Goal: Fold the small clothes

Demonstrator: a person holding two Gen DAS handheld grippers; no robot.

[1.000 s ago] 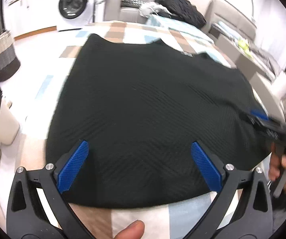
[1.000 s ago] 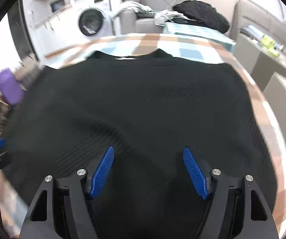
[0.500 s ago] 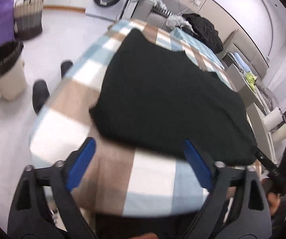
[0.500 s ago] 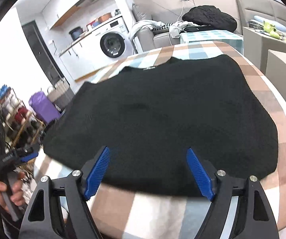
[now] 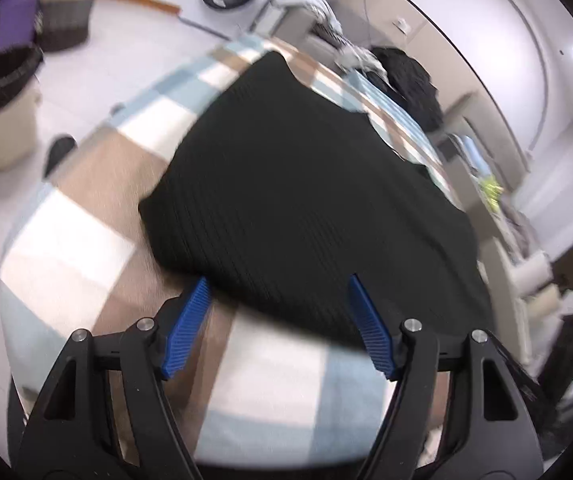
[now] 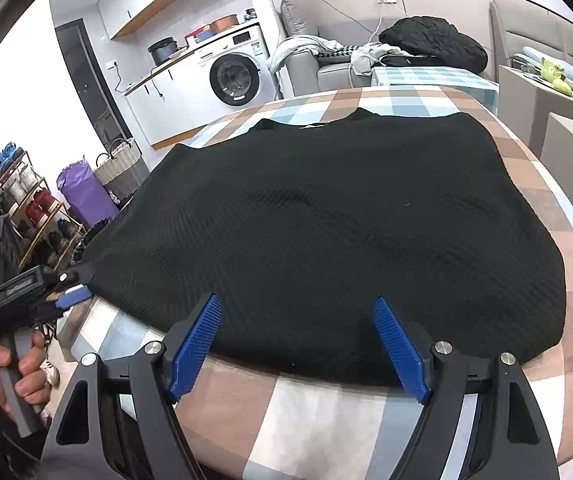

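1. While both claws hover at the near edge, the black knit top (image 6: pixel 326 232) lies spread flat on the checked tablecloth (image 6: pixel 326 412), neckline at the far side, hem nearest the cameras.
2. Left gripper (image 5: pixel 278 324): blue pads wide apart, nothing between them, just short of the hem near the garment's near-left corner; this view is motion-blurred.
3. Right gripper (image 6: pixel 296 344): pads spread apart, empty, tips over the hem's near edge; contact cannot be told.
4. From the right wrist view the left gripper (image 6: pixel 71 295) shows at the garment's left corner, a hand (image 6: pixel 18 368) on its grip; touching or just beside cannot be told.
5. Edges: hem runs roughly parallel to the table's near edge, with a bare strip of cloth between. Right side edge leaves a bare band of checks. Left side edge lies close to the table's left rim.
6. Bare cloth also beyond the neckline at the far end.
7. Off the table: washing machine (image 6: pixel 232 78), woven basket (image 6: pixel 120 164), purple bag (image 6: pixel 82 194), shoe rack (image 6: pixel 10 200) on the left, all well apart from the garment; bin (image 5: pixel 4 108) on the floor in the left view.
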